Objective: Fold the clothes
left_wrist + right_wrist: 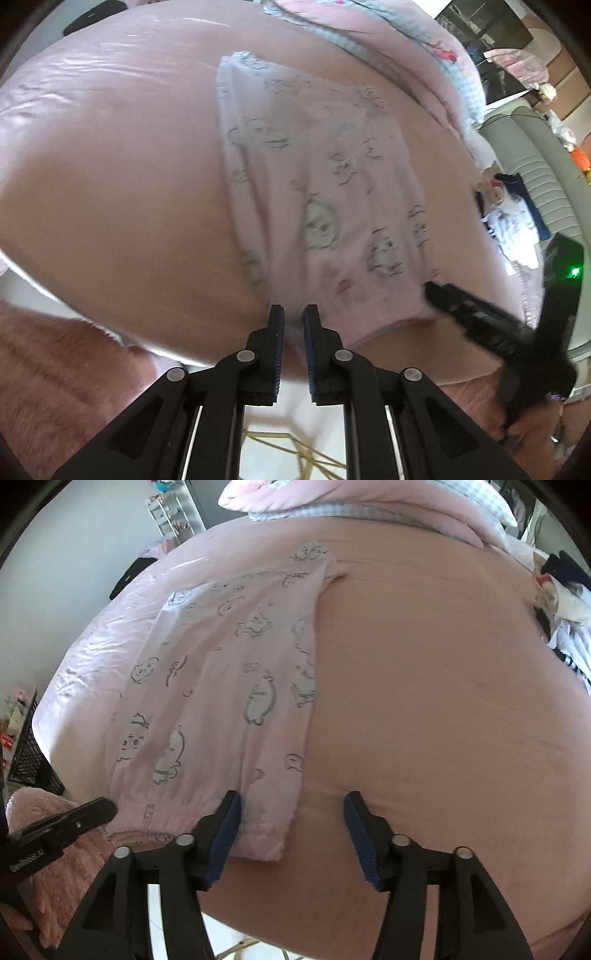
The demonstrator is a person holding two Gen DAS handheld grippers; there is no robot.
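Pale pink pyjama trousers (314, 184) (221, 664) printed with cartoon animals lie flat, folded lengthwise, on the pink bed sheet (110, 184) (443, 701). My left gripper (294, 314) has its jaws almost together at the trousers' near edge, and the fabric runs into the narrow gap. In the right wrist view the left gripper (107, 808) shows at the waistband corner. My right gripper (291, 801) stands open astride the trousers' near right corner. Its left pad (229, 819) is against the cloth and its right pad (356, 819) rests on bare sheet. It appears blurred in the left wrist view (432, 291).
Rumpled pink and checked bedding (332, 502) (424, 37) lies at the far end of the bed. A heap of other clothes (565, 609) (509, 214) sits at the right edge. A fluffy pink rug (55, 369) (55, 867) and a black crate (29, 749) are on the floor beside the bed.
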